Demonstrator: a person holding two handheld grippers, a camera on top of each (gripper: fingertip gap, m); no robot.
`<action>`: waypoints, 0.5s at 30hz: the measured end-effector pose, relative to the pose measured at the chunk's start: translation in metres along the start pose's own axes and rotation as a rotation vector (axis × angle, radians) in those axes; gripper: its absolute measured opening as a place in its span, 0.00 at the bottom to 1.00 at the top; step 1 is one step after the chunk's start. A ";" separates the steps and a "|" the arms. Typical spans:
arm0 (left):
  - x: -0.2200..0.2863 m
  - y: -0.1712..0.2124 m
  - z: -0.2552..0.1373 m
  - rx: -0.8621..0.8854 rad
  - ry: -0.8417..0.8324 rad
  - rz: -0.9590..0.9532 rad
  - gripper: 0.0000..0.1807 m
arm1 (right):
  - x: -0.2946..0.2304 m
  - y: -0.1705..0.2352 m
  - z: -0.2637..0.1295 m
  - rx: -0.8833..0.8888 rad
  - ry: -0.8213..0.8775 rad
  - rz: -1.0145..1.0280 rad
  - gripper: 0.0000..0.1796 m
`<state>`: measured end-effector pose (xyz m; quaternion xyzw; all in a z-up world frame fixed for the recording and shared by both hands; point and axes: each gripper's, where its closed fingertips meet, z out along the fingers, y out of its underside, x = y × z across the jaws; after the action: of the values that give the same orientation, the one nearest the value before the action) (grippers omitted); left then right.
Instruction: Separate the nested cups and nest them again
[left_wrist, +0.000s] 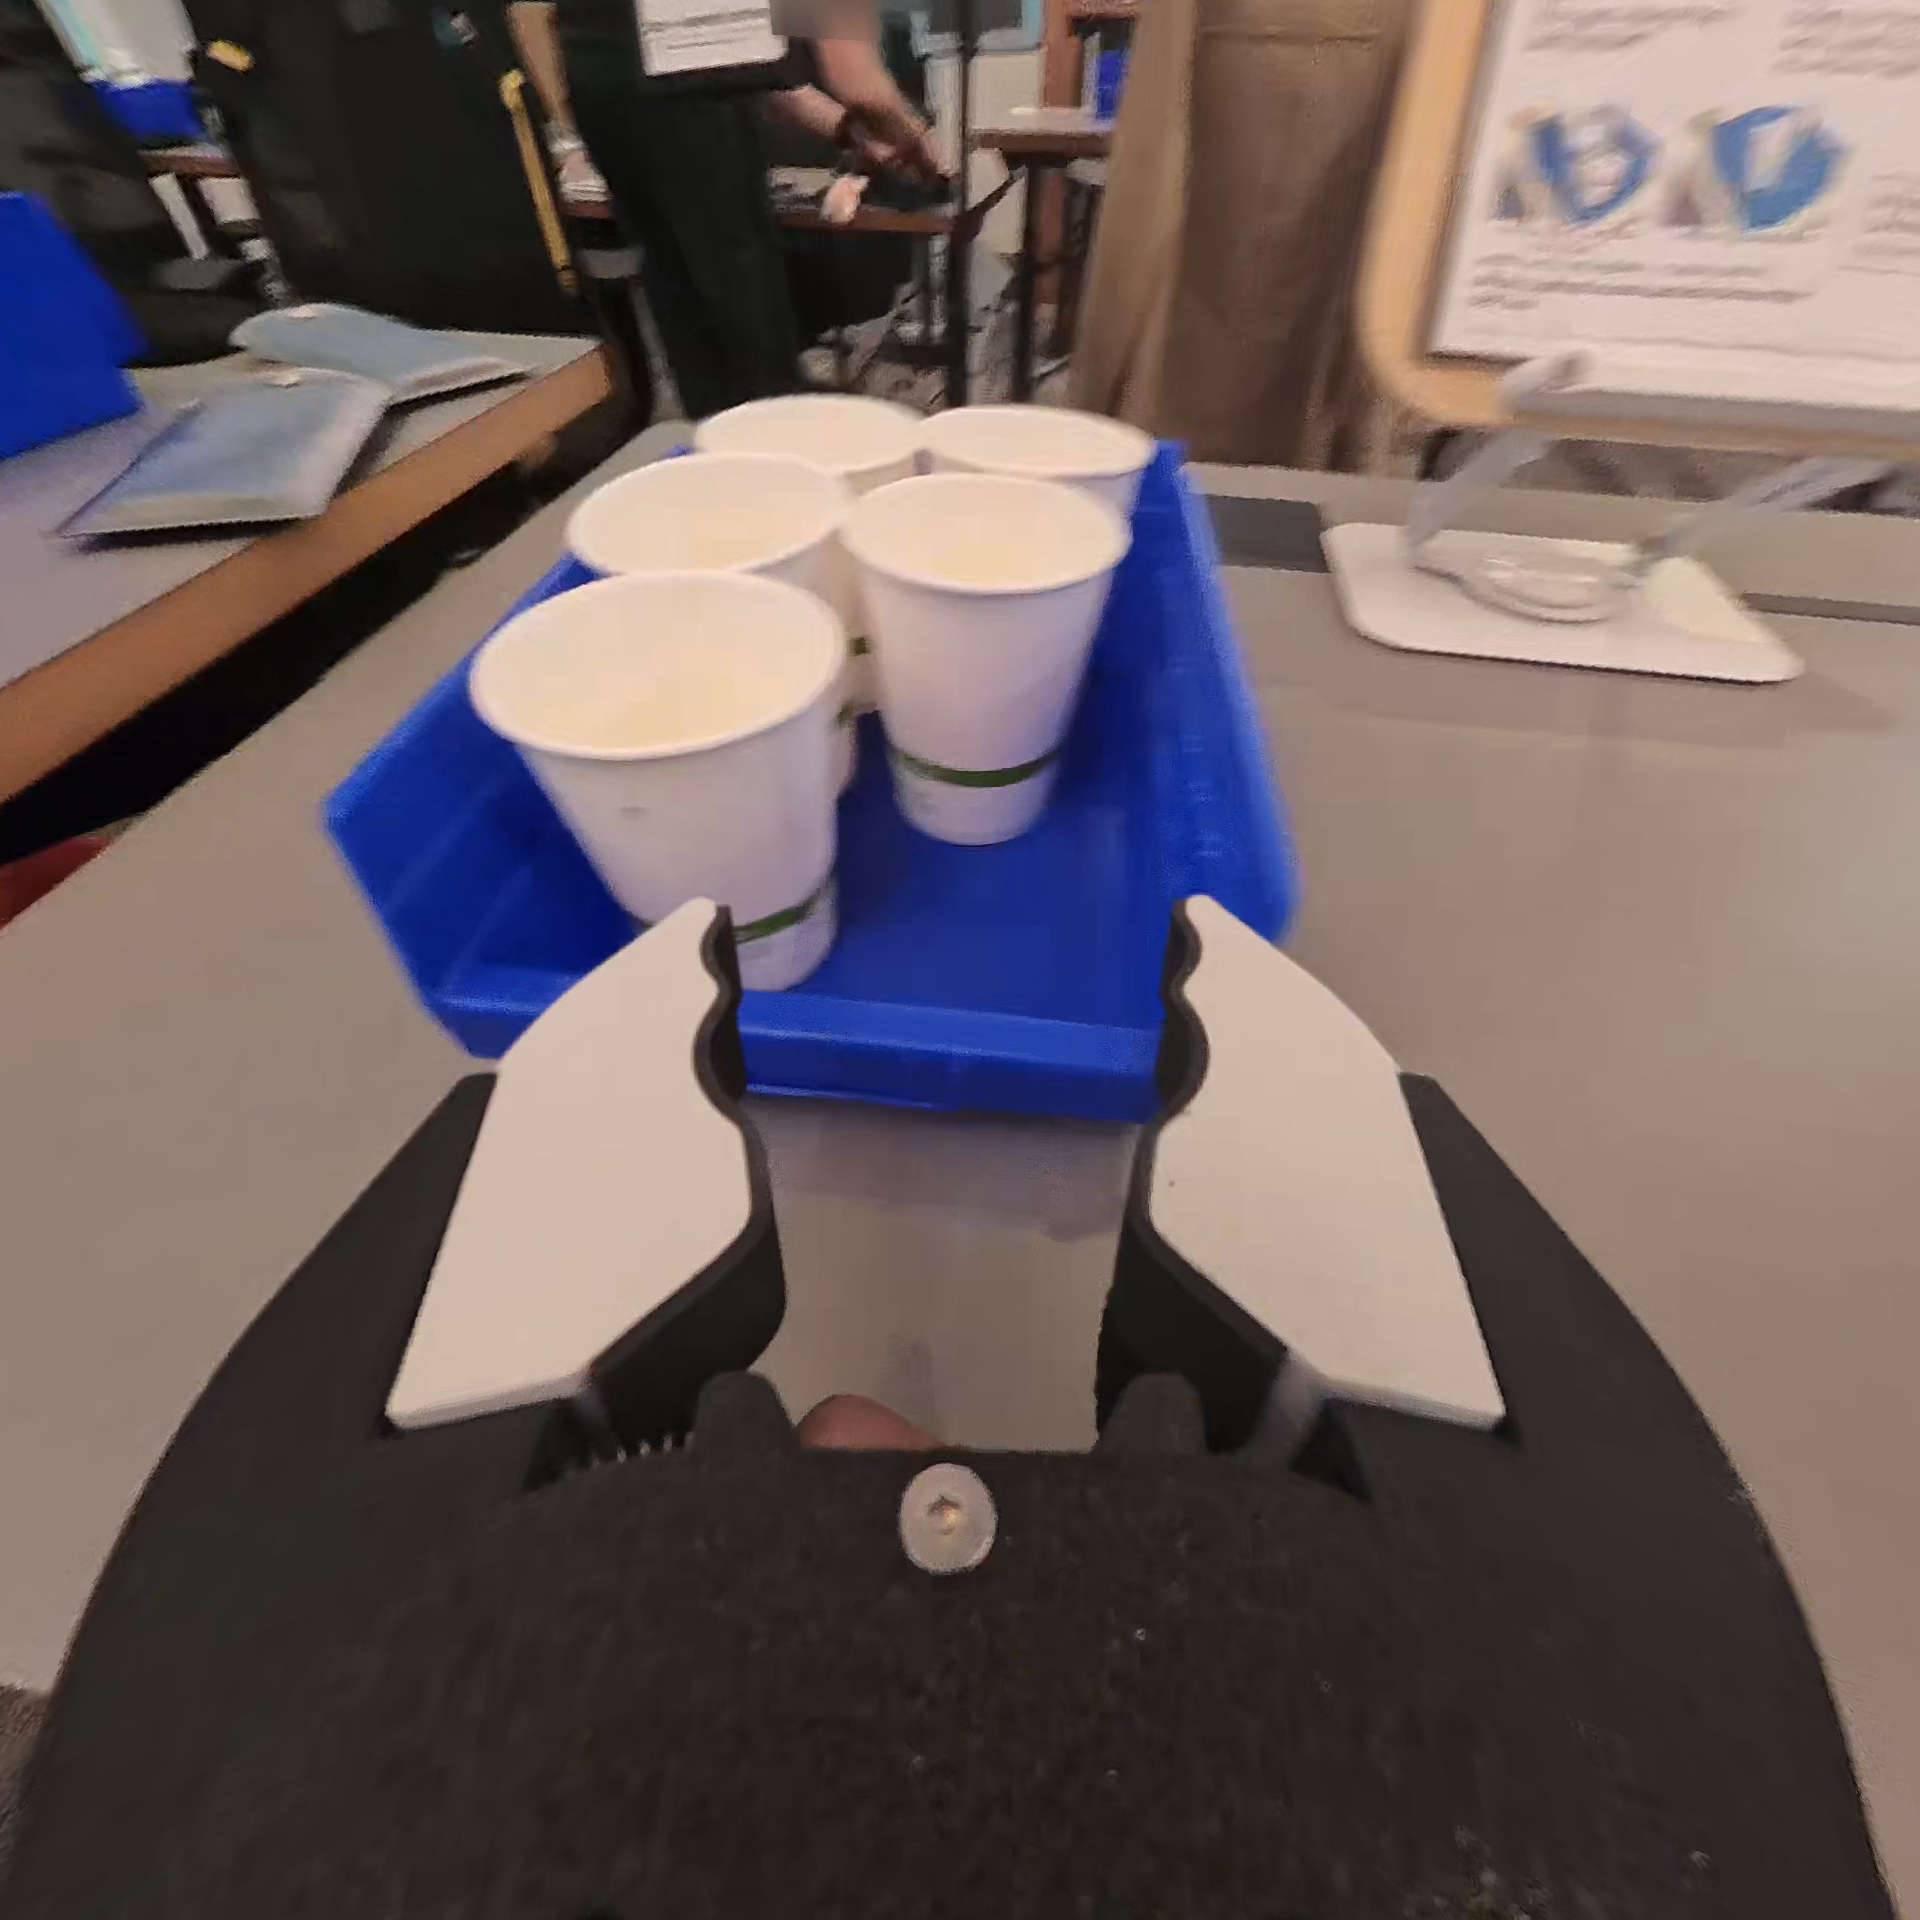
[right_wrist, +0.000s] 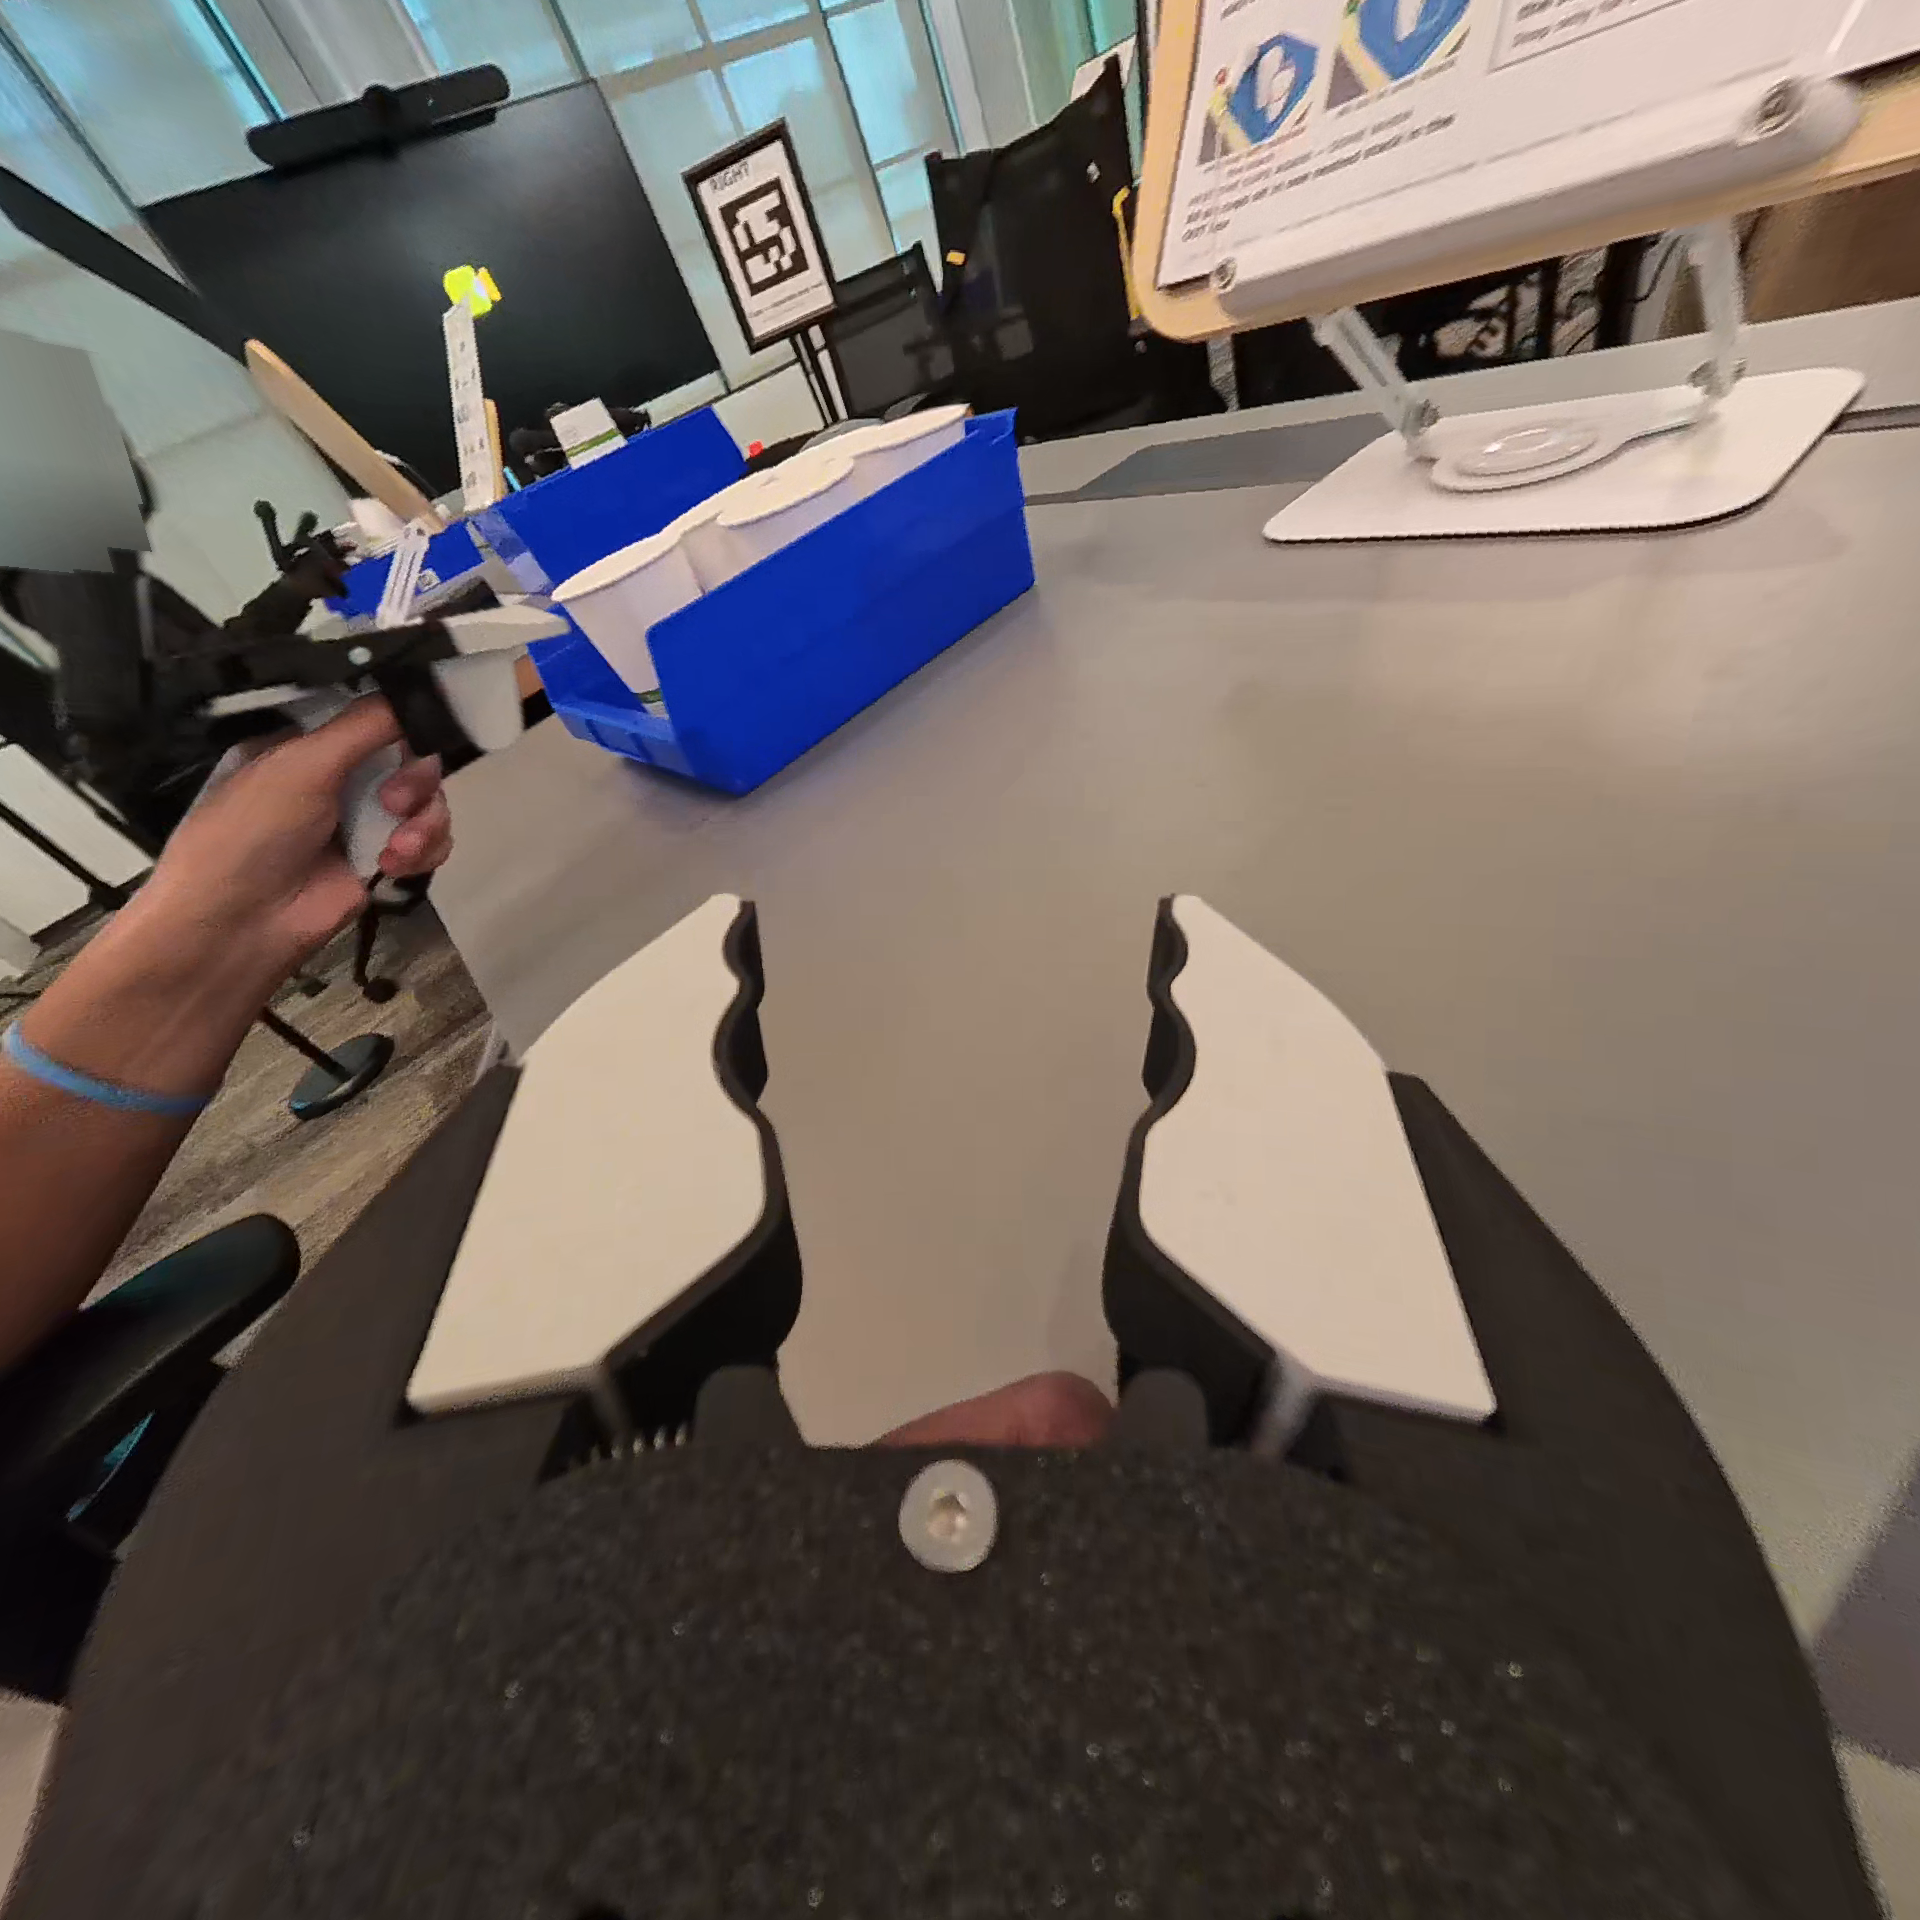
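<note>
Several white paper cups with a green band stand upright and apart in a blue bin (left_wrist: 1195, 831) on the grey table. The nearest cup (left_wrist: 675, 769) is at the bin's front left; another cup (left_wrist: 977, 655) stands behind it to the right. My left gripper (left_wrist: 951, 935) is open and empty, just in front of the bin's low front edge, its left fingertip overlapping the nearest cup's base. My right gripper (right_wrist: 951, 925) is open and empty over bare table, well to the right of the bin (right_wrist: 831, 644). The left gripper (right_wrist: 488, 665) also shows there, held by a hand.
A white stand (left_wrist: 1558, 613) holding an instruction board (left_wrist: 1683, 187) sits at the table's back right, also in the right wrist view (right_wrist: 1558, 468). A second blue bin (right_wrist: 623, 478) and another table with grey pouches (left_wrist: 281, 436) lie to the left. A person stands behind.
</note>
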<state>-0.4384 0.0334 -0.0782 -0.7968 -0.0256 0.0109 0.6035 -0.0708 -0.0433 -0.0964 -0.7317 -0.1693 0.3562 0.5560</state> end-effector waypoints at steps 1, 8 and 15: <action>-0.015 0.004 0.008 -0.028 -0.031 -0.005 0.45 | -0.002 0.001 0.001 -0.009 -0.008 -0.007 0.40; -0.072 0.025 0.070 -0.175 -0.083 -0.082 0.52 | -0.009 -0.001 0.003 -0.037 -0.051 -0.042 0.39; -0.082 0.019 0.098 -0.176 -0.119 -0.069 0.51 | -0.006 0.003 0.003 -0.058 -0.064 -0.030 0.39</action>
<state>-0.5241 0.1180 -0.1239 -0.8434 -0.0893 0.0351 0.5286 -0.0781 -0.0461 -0.0978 -0.7332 -0.2082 0.3660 0.5340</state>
